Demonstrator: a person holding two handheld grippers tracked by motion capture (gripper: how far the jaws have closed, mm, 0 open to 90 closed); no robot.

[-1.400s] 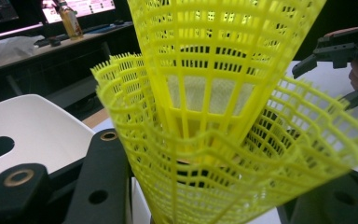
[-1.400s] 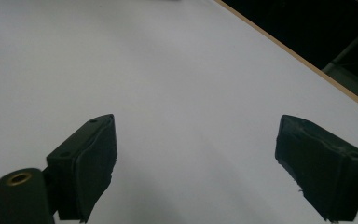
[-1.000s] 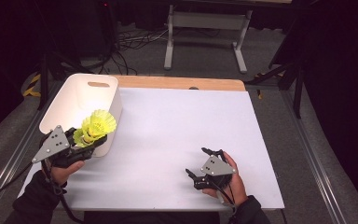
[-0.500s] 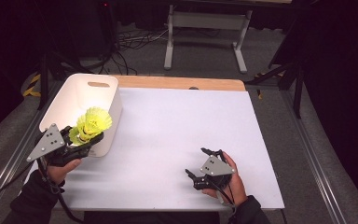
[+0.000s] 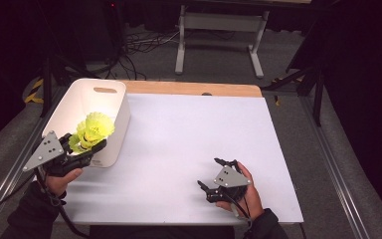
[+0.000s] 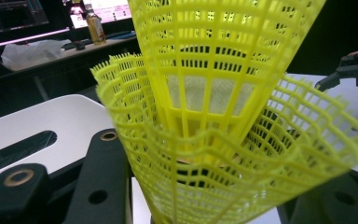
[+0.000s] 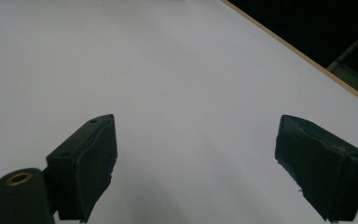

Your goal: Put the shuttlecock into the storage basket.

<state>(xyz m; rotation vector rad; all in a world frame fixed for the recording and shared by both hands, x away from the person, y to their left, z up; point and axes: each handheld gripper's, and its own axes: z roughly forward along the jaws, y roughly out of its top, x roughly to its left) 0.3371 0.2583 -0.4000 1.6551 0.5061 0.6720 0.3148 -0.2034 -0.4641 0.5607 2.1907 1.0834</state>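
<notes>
Table [image 5: 189,149], white top: both grippers are seen above it. White bin [image 5: 79,107], left rear corner, near wall beside the L gripper. Yellow shuttlecocks [image 5: 93,130], nested as a stack, are gripped at the narrow end betw. the jaws of the L gripper [image 5: 87,152], skirts flared up and over the bin's near rim. R gripper [image 5: 218,174] is held low over bare tabletop, jaws spread wide, nothing betw. them.

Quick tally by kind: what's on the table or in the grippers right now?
Yellow plastic mesh shuttlecocks, nested in a stack between the left gripper jaws: 2 told apart, maybe more
White plastic bin with a handle slot: 1
Handheld black two-jaw grippers, counting the right gripper, open and empty: 2
Total: 5
</notes>
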